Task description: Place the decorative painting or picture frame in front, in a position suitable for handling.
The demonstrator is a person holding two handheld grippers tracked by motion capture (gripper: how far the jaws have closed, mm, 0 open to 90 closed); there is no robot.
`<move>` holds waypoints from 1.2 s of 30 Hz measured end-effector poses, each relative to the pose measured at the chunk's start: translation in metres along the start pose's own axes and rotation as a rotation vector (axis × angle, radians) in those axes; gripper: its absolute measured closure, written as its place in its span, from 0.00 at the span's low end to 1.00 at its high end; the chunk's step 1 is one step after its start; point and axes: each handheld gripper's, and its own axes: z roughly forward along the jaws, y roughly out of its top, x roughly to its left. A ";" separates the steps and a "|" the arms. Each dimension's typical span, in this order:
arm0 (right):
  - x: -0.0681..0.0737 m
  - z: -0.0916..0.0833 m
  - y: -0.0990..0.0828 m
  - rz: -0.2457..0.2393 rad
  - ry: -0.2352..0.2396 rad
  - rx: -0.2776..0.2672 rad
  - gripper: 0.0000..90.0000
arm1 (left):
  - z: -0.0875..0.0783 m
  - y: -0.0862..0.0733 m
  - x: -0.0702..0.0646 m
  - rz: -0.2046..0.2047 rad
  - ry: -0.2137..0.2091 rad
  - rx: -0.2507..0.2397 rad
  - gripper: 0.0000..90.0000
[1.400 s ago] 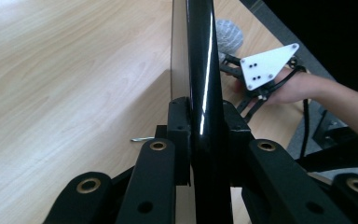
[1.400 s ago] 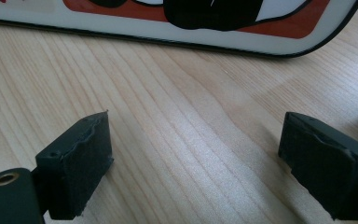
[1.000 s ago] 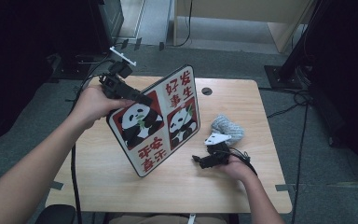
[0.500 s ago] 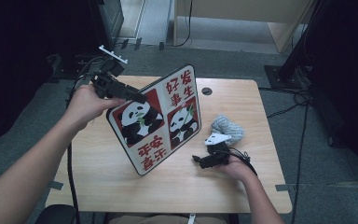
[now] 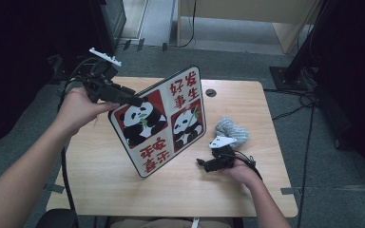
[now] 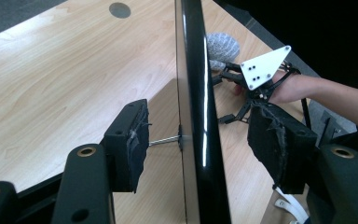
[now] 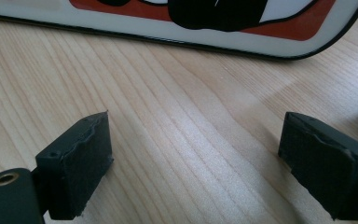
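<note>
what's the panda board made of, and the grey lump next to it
Panda board: seemingly rigid plastic or coated metal, glossy; its black edge reflects light. Grey lump: looks like knitted or woven cloth, matte, with a bumpy texture.

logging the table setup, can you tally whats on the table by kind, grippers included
panda board, standing tilted on its lower edge: 1
grey knitted bundle: 1
handheld grippers, left gripper with jaws open around the board's edge and right gripper with jaws open over bare wood: 2
total: 4
</note>
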 end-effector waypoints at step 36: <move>0.001 -0.002 0.001 0.012 0.021 0.018 0.08 | -0.010 -0.092 -0.012 0.012 0.071 -0.113 0.40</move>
